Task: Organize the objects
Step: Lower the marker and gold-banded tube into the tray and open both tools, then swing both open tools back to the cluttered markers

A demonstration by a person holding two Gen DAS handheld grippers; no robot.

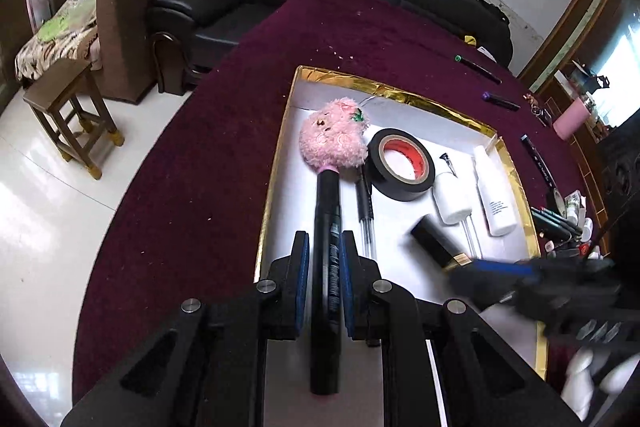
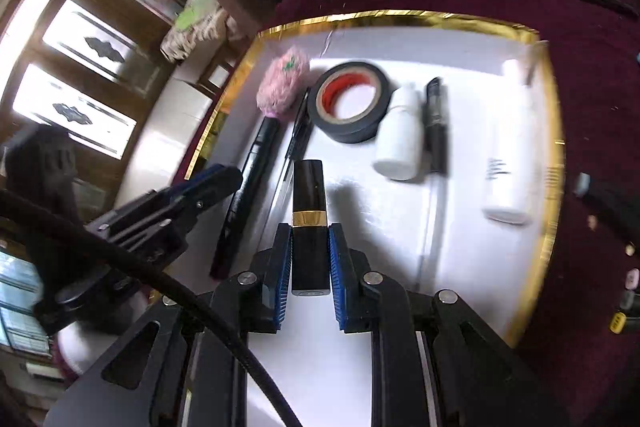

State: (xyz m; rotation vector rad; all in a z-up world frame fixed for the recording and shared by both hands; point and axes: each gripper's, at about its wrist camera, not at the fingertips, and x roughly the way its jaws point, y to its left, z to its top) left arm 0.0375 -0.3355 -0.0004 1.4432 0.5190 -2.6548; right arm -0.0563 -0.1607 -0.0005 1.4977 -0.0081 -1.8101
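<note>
The left gripper (image 1: 325,259) is clamped on a black marker (image 1: 326,227), its pads pressing the barrel about halfway along. The marker is stiff, light and smooth, so it could slide or pivot if gripped near one end; the mid-barrel hold looks sound. It hangs over the tray (image 1: 276,163) near the left edge, its tip just at the pink plush (image 1: 332,135) by the far left corner.

The right gripper (image 2: 310,259) holds a black lipstick (image 2: 308,211) with a gold band, pads on the lower body below the band. It is short, rigid and glossy, probably slippery, and the cap might pull off, so gripping the base seems wiser. It hovers over the tray's near middle, beside a pen (image 2: 294,147).

Both grippers tilt steeply down toward the tray, side by side, the left one's fingers close to the lipstick.
</note>
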